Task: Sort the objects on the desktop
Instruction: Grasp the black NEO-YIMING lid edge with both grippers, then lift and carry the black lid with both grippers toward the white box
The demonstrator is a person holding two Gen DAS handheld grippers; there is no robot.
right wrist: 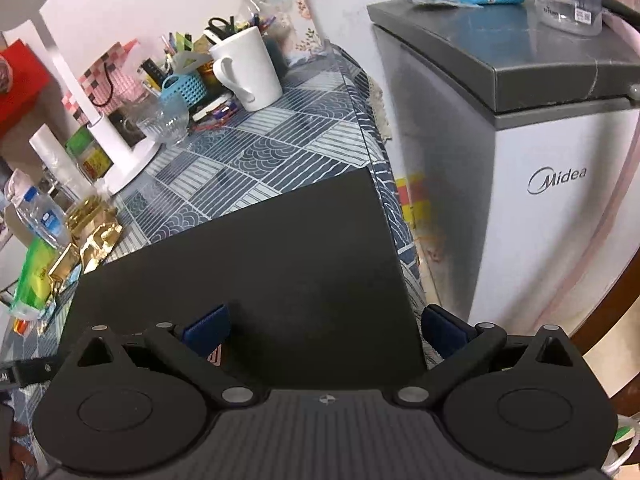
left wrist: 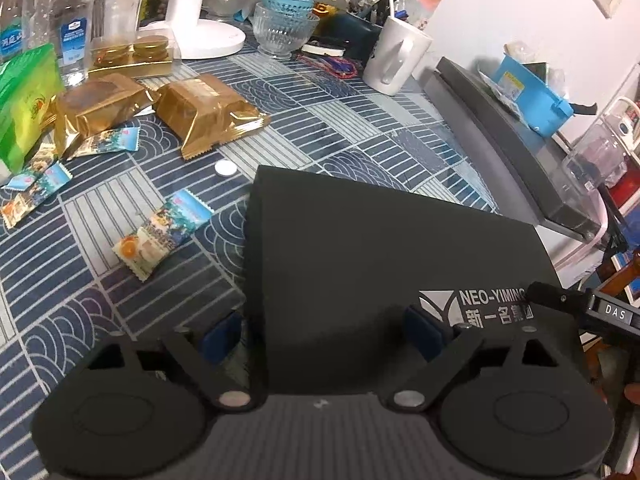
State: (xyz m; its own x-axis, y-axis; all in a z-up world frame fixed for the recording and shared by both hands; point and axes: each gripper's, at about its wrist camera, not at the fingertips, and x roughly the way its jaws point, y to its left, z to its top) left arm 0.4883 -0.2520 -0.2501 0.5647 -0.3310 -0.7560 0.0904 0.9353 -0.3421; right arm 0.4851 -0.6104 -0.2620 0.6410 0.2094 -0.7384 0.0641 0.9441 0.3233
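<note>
Left wrist view: your left gripper (left wrist: 324, 330) is spread wide, its pads straddling the near left edge of the black box (left wrist: 360, 248) on the table (left wrist: 340, 136) without pressing. Your right gripper (right wrist: 324, 326) likewise gapes across the box's right edge.

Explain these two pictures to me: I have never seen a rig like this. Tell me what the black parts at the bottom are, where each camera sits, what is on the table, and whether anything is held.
No robot here: a person holds a hand gripper in each hand. Each picture comes from a fisheye camera on one gripper, looking along its two blue-padded fingers. One picture shows the left gripper, the other the right gripper.

Both sit over a black box on a table with a blue patterned cover. Both have their jaws wide; the pads do not seem to press the box, so nothing looks held.

Also on the table: gold snack packs, candies, bottles, a glass bowl, a white mug. A fridge stands beside it.
</note>
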